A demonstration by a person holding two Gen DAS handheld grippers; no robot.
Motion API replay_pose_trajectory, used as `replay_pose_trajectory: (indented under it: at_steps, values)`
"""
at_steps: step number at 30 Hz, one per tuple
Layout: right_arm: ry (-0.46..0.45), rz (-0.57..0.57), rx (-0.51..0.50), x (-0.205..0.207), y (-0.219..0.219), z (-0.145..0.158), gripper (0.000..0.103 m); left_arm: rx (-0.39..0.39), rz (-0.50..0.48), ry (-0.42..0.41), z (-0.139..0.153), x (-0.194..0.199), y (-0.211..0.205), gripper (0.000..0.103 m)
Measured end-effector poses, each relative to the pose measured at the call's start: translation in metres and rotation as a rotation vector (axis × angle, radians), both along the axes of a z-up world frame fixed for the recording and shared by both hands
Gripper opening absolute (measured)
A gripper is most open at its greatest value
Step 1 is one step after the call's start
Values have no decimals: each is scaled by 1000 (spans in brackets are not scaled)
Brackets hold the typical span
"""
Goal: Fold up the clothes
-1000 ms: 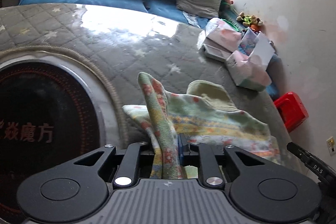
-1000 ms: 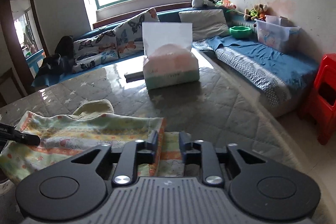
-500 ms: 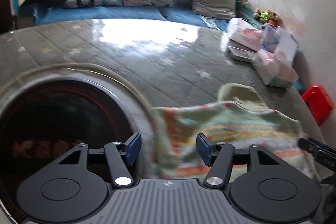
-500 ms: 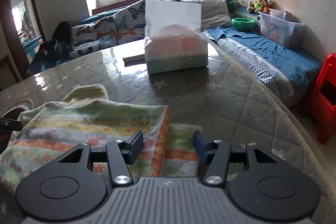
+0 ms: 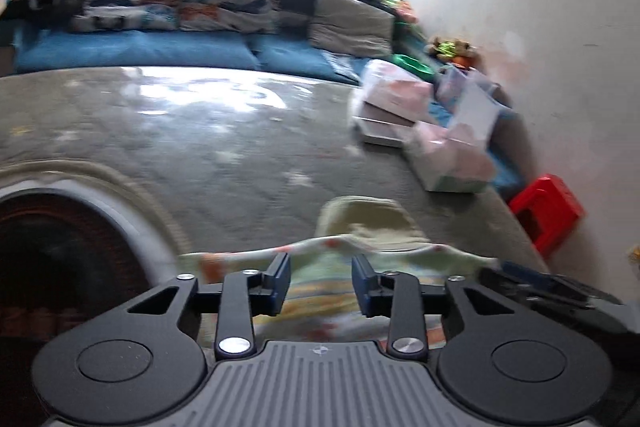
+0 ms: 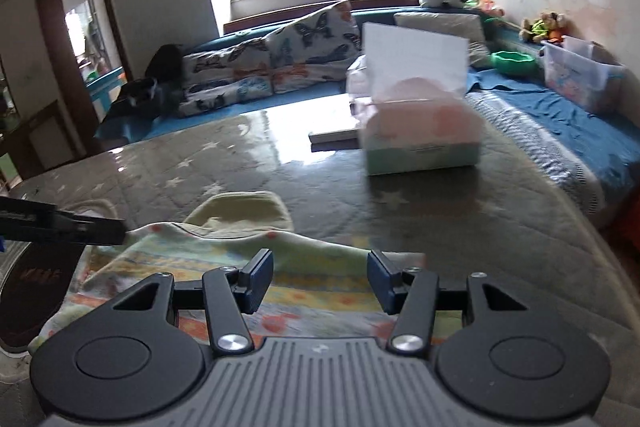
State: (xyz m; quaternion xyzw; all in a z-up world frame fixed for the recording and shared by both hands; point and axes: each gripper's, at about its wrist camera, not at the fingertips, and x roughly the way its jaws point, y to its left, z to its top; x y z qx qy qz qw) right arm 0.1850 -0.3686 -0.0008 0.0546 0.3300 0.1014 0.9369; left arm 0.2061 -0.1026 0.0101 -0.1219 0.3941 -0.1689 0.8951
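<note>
- The patterned garment (image 6: 224, 267) is lying flat on the quilted grey table cover (image 6: 460, 227), tissue box (image 6: 420, 135) sitting further back.
- Left gripper (image 5: 321, 285) is hovering over it, jaws closing, nothing pinched.
- Right gripper (image 6: 320, 281) is sitting half-wide above the cloth, gripping nothing.

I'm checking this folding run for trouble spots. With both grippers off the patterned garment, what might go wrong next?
1. The left hand-held gripper is closing with nothing pinched; it may shut above the patterned garment and miss the fabric.
2. The garment's left edge lies by the round dark panel set into the table; a pull could drag cloth over it.
3. The yellow-green piece sticks out behind, so the next fold may come out uneven.
</note>
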Motion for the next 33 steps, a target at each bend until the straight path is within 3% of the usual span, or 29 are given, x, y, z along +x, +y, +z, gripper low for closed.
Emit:
replay_pose_trajectory:
  at_steps: [8, 14, 24, 33]
  values:
    - [43, 34, -13, 21, 21, -18, 48, 2, -34, 32, -25, 25, -22, 28]
    - [41, 58, -26, 16, 25, -10, 48, -6, -17, 35, -27, 25, -14, 28]
    - [38, 157, -85, -26, 47, -1, 53, 31, -73, -21, -11, -24, -16, 28]
    - [23, 192, -160, -71, 54, -2, 56, 101, -110, -54, -21, -70, -23, 31]
